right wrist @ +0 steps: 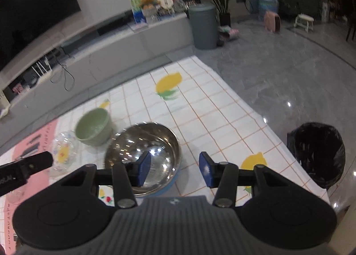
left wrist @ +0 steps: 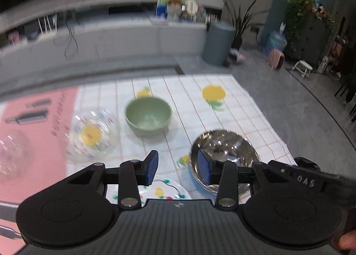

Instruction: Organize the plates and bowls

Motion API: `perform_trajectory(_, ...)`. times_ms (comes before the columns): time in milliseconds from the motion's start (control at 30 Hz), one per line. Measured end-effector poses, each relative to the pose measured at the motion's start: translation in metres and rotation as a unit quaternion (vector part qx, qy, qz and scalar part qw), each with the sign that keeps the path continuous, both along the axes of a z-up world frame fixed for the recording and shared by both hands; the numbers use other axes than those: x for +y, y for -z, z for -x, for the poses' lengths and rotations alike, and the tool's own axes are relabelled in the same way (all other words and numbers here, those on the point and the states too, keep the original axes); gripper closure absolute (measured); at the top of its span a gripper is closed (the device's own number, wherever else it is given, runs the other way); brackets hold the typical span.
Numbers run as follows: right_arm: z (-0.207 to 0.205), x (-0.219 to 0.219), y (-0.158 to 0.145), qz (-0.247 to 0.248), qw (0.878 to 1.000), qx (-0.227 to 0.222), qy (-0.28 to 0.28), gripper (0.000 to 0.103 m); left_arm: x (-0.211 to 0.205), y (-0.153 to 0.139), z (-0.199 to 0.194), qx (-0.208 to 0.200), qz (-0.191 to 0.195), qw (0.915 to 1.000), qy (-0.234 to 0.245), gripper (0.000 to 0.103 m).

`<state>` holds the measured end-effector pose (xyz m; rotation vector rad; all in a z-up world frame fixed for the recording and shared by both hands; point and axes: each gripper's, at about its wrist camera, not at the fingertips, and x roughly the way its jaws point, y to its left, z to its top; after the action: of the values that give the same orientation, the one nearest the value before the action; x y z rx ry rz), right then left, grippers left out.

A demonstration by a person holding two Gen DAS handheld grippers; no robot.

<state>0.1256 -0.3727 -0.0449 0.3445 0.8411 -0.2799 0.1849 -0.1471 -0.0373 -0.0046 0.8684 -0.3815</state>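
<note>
Both the left gripper [left wrist: 179,167] and right gripper [right wrist: 175,169] gape empty, so the steel bowl [right wrist: 142,154] beside their fingers could be knocked

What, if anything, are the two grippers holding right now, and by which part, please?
Nothing is held. The left gripper and right gripper both stand open and empty above the steel bowl.

In the left wrist view, a green bowl [left wrist: 148,115] stands upright in the middle of the frame. To its left lies a clear glass plate [left wrist: 92,135] with small coloured dots. At lower right, a shiny steel bowl [left wrist: 224,157] sits upright inside a blue one [left wrist: 194,182]. At the bottom edge, a patterned plate [left wrist: 165,191] shows partly.
</note>
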Motion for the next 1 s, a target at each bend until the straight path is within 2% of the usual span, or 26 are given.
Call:
perform_trajectory(133,-0.019,-0.007,0.026,-0.018,0.999,0.034,0.007,0.055,-0.014,0.022,-0.021,0.048,-0.001,0.9988,0.014,0.057)
perform_trajectory(367,-0.044,-0.017,0.060,-0.047,0.996,0.080,0.017,0.056,-0.034,0.052,-0.044,0.086,-0.025,0.9960,0.002,0.057)
perform_trajectory(567,-0.052,-0.022,0.073,-0.062,0.994,0.091,0.023,0.062,-0.044,0.069,-0.053,0.108,-0.030,0.9937,-0.004,0.057)
perform_trajectory(633,-0.053,-0.021,0.073,-0.059,0.994,0.091,0.021,0.064,-0.045,0.073,-0.055,0.119,-0.028,0.9925,-0.006,0.066)
perform_trajectory(667,-0.054,-0.021,0.074,-0.059,0.994,0.091,0.020,0.068,-0.044,0.075,-0.055,0.122,-0.025,0.9923,-0.006,0.066)
perform_trajectory(733,-0.055,-0.020,0.074,-0.065,0.994,0.090,0.018,0.074,-0.045,0.076,-0.056,0.125,-0.023,0.9919,-0.008,0.077)
perform_trajectory(900,-0.057,-0.017,0.073,-0.070,0.994,0.088,0.016,0.091,-0.045,0.074,-0.055,0.125,-0.019,0.9919,-0.007,0.095)
perform_trajectory(1000,-0.057,-0.015,0.070,-0.065,0.994,0.090,0.016,0.093,-0.047,0.070,-0.053,0.121,-0.026,0.9923,-0.007,0.096)
